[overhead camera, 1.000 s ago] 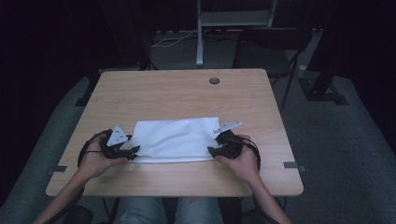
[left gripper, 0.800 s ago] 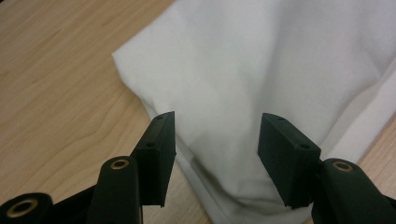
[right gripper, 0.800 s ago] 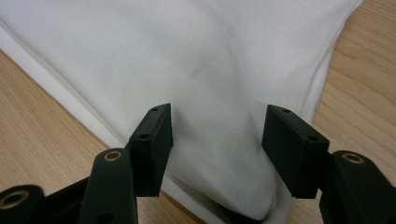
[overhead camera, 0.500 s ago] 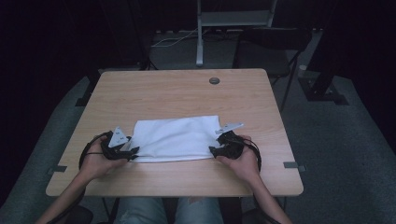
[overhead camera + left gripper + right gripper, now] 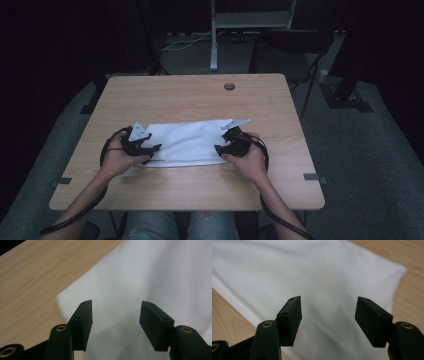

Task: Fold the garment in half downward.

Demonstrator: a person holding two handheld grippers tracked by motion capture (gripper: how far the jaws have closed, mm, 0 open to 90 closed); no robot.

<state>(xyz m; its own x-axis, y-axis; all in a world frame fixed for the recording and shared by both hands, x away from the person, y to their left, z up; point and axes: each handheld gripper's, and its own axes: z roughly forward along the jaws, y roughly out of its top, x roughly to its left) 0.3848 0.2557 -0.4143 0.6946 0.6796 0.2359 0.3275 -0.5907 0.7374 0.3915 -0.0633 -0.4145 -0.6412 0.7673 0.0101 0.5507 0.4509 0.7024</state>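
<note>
My left gripper [image 5: 115,325] stands with its jaws apart, nothing pinched between them; they have just been opening a little further, and white cloth [image 5: 150,277] lies under the gap rather than in it. Looking along those jaws, I see the cloth's rounded corner just ahead and to the left, with bare wooden table [image 5: 30,282] beyond it.

My right gripper [image 5: 328,322] is the same: jaws spread, just opened wider, pads pressing on nothing, the cloth [image 5: 312,272] lying flat below them. Its camera shows a doubled edge of the fabric running along the left and a corner at the upper right, where the tabletop [image 5: 412,295] begins.

From the high view, the left gripper [image 5: 145,146] sits at the cloth's left end and the right gripper [image 5: 231,145] at its right end, each in one of the person's hands, jaws pointing inward toward each other. The white cloth [image 5: 185,142] is folded into a long rectangle, lying across the near half of the table [image 5: 200,95], roughly centred in front of the person. A small round grommet [image 5: 229,86] sits near the table's far edge, well apart from the cloth.
</note>
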